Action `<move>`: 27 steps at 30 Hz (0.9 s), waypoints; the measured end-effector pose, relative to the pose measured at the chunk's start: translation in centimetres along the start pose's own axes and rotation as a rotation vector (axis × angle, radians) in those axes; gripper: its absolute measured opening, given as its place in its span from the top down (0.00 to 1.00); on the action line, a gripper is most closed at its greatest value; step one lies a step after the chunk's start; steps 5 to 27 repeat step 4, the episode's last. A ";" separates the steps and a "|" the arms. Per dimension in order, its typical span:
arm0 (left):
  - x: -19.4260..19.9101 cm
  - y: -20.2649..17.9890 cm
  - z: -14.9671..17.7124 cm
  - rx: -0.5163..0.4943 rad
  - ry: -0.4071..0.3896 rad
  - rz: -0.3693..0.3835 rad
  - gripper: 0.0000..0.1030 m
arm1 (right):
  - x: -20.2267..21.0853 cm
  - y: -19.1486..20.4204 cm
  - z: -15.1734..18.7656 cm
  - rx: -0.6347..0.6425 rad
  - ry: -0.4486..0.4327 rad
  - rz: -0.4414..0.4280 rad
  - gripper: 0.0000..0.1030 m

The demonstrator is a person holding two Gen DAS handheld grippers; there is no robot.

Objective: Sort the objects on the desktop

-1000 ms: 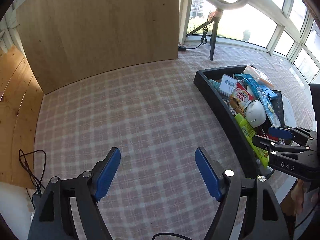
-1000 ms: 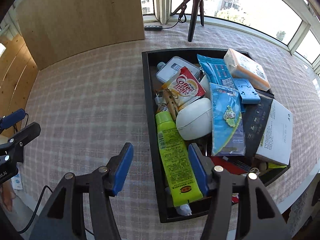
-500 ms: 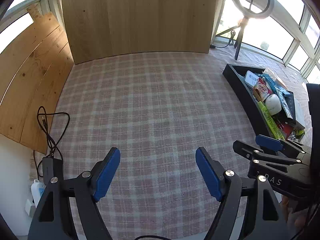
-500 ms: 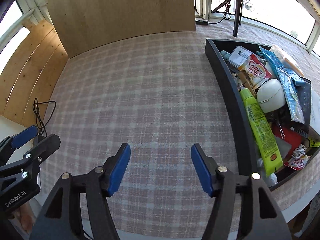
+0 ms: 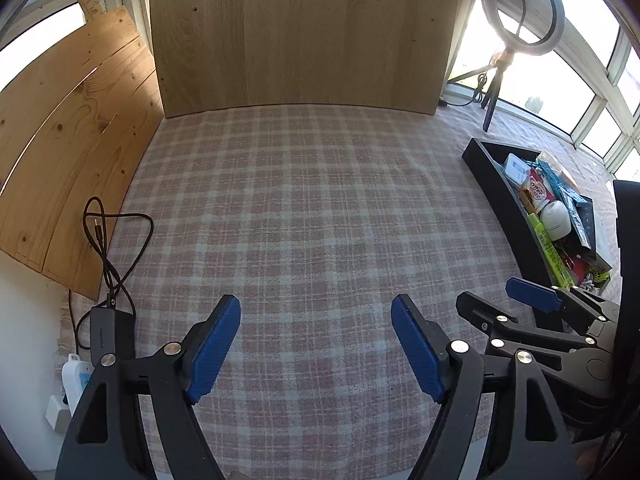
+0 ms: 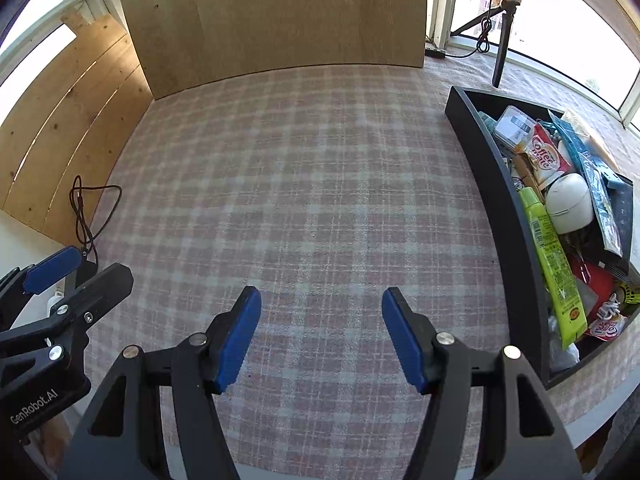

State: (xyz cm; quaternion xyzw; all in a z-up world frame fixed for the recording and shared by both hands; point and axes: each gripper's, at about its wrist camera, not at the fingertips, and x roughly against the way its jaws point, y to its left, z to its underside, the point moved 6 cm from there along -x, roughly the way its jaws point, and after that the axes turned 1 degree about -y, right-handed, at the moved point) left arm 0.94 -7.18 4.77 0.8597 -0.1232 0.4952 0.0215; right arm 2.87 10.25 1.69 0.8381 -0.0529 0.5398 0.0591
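Both grippers, left gripper (image 5: 316,346) and right gripper (image 6: 322,334), are held spread and empty above the pink-checked cloth worktop (image 6: 320,184). All sortable clutter, including a lime-green tube (image 6: 554,268) and a white egg-shaped case (image 6: 568,204), is seen piled in the black rectangular tray (image 6: 520,248) at right. Whether sorting is beginning or complete cannot be judged.

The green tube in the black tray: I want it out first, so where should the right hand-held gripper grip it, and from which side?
Probably grip the green tube across its narrow width near mid-length, coming from above. It lies flat along the black tray's left wall, so a side approach looks blocked. The right hand-held gripper is open and empty.
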 end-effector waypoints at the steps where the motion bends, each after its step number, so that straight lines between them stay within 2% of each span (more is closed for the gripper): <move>1: 0.0 0.0 -0.1 0.002 -0.005 0.003 0.26 | -0.1 0.2 0.0 0.003 0.003 -0.002 0.40; 27: -0.4 0.3 -0.2 0.008 -0.007 -0.006 0.25 | -0.5 0.6 0.1 0.011 0.014 -0.005 0.40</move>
